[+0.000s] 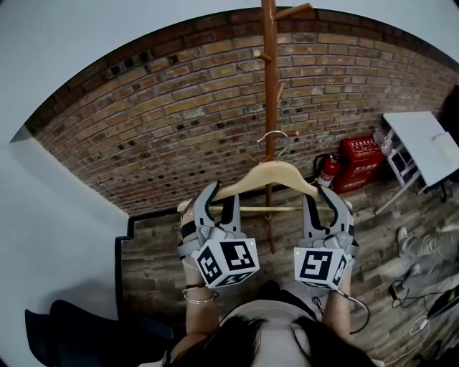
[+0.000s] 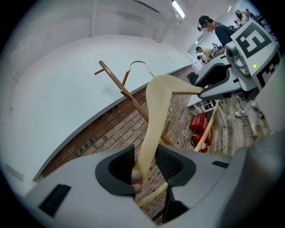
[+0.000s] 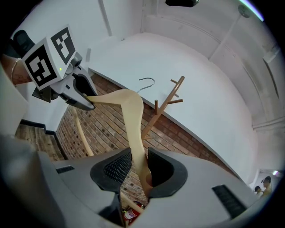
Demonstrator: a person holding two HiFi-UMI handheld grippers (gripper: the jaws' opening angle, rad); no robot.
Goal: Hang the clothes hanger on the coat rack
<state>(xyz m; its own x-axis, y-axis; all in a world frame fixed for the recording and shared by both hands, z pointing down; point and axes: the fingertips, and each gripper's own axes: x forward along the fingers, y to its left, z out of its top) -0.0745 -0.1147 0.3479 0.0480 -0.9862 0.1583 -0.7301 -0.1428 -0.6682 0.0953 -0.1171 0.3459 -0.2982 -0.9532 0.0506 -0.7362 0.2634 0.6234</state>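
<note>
Clothes hanger is in hand and not yet hung. My left gripper has its jaws closed down onto one wooden shoulder end, the pads pressing the pale wood on both sides. My right gripper is clamped the same way on the opposite shoulder end, so I carry the piece level between the two. Its lower bar runs across between the grippers. The metal hook points up and away from me, directly in front of the coat rack pole. It rests on nothing: both gripper views show open air between the hook and the rack's pegs. Behind the rack stands a brick wall; a fire extinguisher sits on the floor to the rack's right. Assessment: pickup and approach complete. Outstanding: raise the hanger, bring the hook over a peg, settle it, then release both clamps.
</note>
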